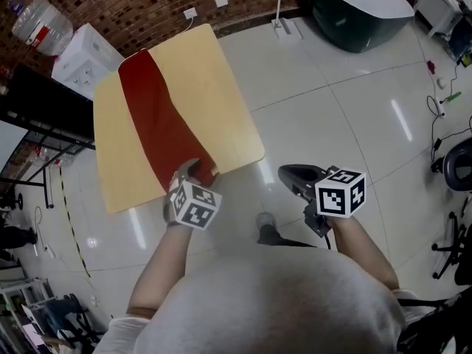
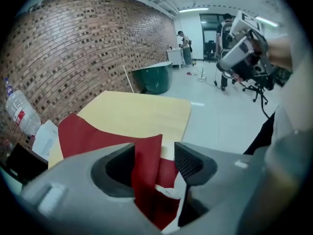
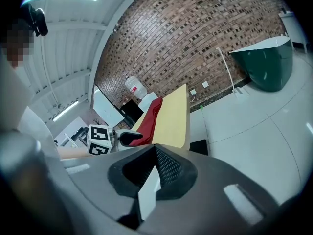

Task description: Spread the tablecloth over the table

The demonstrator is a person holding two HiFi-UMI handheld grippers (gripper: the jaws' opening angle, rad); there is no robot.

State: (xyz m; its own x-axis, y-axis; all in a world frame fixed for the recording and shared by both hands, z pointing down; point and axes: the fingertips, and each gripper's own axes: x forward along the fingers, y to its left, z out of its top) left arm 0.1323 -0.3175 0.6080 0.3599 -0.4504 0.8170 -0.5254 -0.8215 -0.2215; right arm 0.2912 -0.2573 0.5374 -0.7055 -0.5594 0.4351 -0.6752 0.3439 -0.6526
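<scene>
A dark red tablecloth lies folded in a long strip across the pale wooden table, from the far left corner to the near edge. My left gripper sits at that near edge over the cloth's end. In the left gripper view its jaws stand wide apart, with a raised fold of the cloth between them and a gap to the right pad. My right gripper hangs over the floor, right of the table, shut and empty. The right gripper view also shows the cloth and the table.
A dark green tub stands on the tiled floor at the far right. A white box, a water bottle and a black shelf crowd the table's left side by the brick wall. An office chair is at the right.
</scene>
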